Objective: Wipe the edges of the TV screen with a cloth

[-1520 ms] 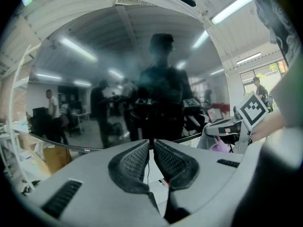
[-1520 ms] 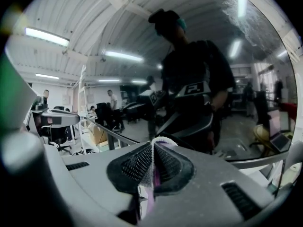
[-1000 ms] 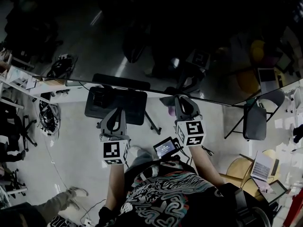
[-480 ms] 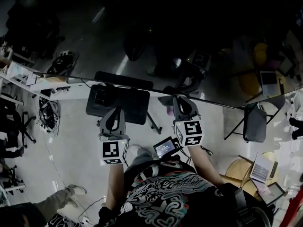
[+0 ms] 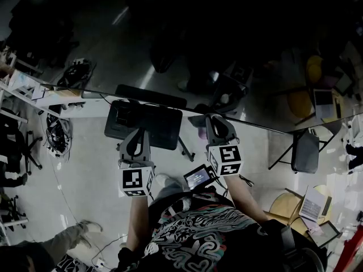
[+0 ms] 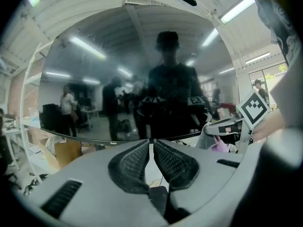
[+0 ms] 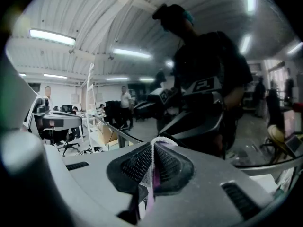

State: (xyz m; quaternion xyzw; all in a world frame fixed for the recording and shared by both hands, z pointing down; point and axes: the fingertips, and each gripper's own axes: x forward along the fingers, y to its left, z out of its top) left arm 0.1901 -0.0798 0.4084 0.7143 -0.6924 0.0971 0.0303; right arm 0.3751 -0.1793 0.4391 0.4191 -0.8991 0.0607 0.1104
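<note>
The TV screen [image 5: 187, 44] is a big dark glossy panel that fills the upper head view; its lower edge [image 5: 249, 122] slants down to the right. My right gripper [image 5: 214, 120] sits at that lower edge, shut on a pink and white cloth [image 5: 201, 131]. In the right gripper view the cloth [image 7: 150, 174] is pinched between the pads, with its white mesh rim poking out at the tips. My left gripper [image 5: 138, 131] hovers just below the edge, shut and holding nothing. In the left gripper view its pads [image 6: 130, 167] meet below the screen [image 6: 142, 79].
The black TV stand base [image 5: 144, 120] lies on the floor under the left gripper. A folding chair [image 5: 306, 149] and laptops [image 5: 311, 204] are at the right. Shelving [image 5: 22, 84] lines the left. Another person's shoe [image 5: 88, 227] is at lower left.
The right gripper with the cloth has drifted slightly left along the lower edge. The left gripper has hardly moved.
</note>
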